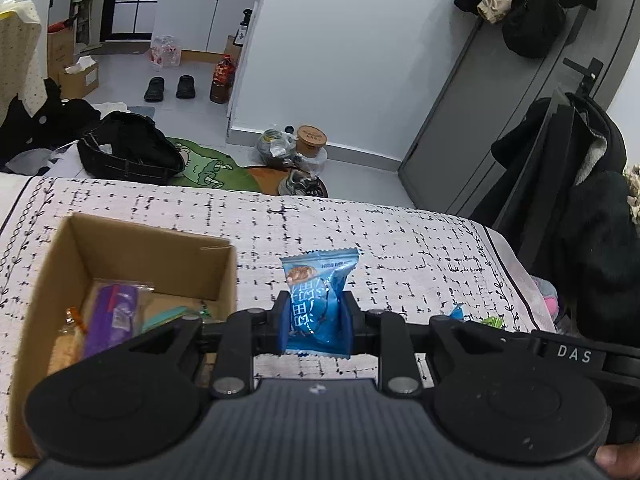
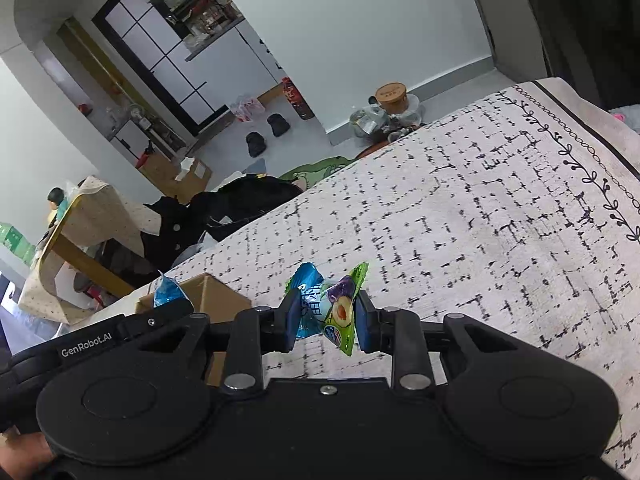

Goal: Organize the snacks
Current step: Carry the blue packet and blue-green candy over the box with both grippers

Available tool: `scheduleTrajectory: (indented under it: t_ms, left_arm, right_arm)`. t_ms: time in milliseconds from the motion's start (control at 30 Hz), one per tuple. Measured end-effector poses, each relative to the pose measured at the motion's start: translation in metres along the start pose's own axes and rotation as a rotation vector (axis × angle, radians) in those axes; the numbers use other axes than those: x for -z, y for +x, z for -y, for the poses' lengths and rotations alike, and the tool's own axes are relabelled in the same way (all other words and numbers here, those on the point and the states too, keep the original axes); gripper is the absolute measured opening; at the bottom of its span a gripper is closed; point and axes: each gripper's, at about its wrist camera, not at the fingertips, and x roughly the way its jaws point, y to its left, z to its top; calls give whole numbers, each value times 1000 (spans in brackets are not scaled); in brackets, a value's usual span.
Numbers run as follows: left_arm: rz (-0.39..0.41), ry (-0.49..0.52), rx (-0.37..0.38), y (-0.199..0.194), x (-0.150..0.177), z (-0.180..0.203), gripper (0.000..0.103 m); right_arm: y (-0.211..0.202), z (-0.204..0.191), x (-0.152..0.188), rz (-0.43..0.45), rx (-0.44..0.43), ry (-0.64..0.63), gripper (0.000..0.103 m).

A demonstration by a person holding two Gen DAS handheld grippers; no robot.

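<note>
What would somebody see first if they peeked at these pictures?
Probably the shiny blue snack packet pinched in the left hand-held gripper, just right of the open cardboard box with snacks inside. Next, the right hand-held gripper squeezing a green plum candy and a small blue packet together above the patterned cloth.

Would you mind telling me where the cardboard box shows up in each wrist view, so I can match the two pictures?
Left wrist view: the cardboard box sits lower left, open, snacks inside, left of the left gripper.
Right wrist view: only a corner of the box shows, lower left, behind the other gripper's arm.
Shared landmark: the wooden-lidded jar on the floor by the wall.
</note>
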Motion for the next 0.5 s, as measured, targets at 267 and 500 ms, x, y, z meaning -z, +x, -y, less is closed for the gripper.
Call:
scheduleTrajectory:
  t_ms: [267, 500]
  left_arm:
    - [39, -24, -6, -25, 0, -21, 24]
    - [55, -38, -30, -43, 1, -43, 24]
  right_arm:
    - [-5, -26, 7, 5, -36, -45, 28]
    - [-5, -44, 15, 2, -49, -70, 28]
